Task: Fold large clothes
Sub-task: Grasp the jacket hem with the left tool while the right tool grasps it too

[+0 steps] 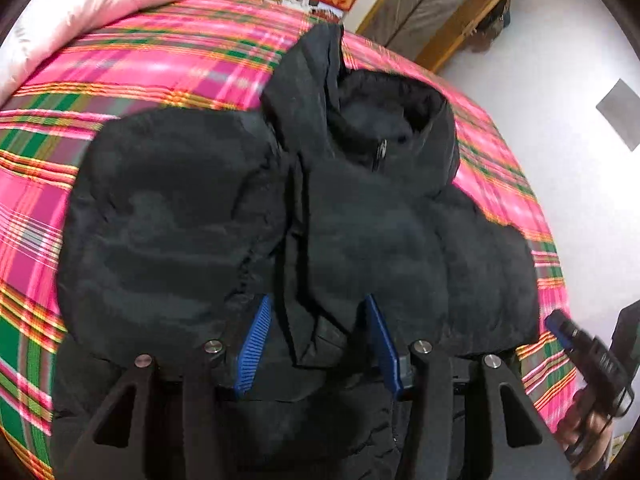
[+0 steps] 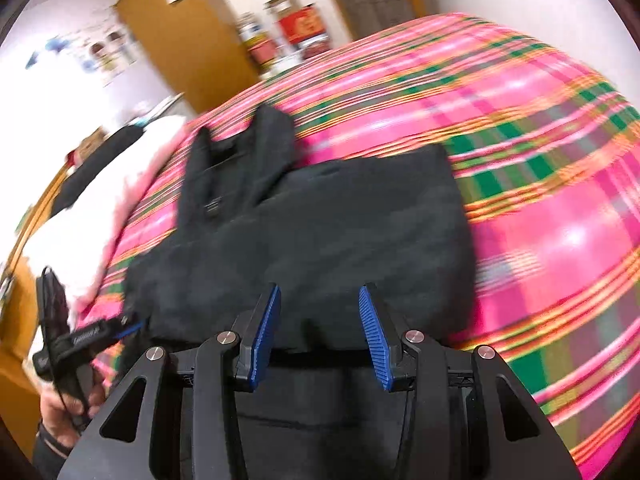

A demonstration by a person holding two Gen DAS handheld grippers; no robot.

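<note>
**Light and picture quality, both wrist views**

Light: bright, even indoor light; your left view shows a white floor (image 1: 552, 128) near washed out, your right view a blown-out white wall (image 2: 60, 92).

Glare: sheen spots on the plaid cover (image 2: 572, 236).

Shadows: soft and few; the black jacket (image 1: 360, 240) swallows detail, its folds barely readable.

Blur: your right view is smeared by motion throughout, stripes streaked; your left view is milder, softest at the cover's left side.

Distortion: strong fisheye bowing; dark lens corners in each frame.
</note>
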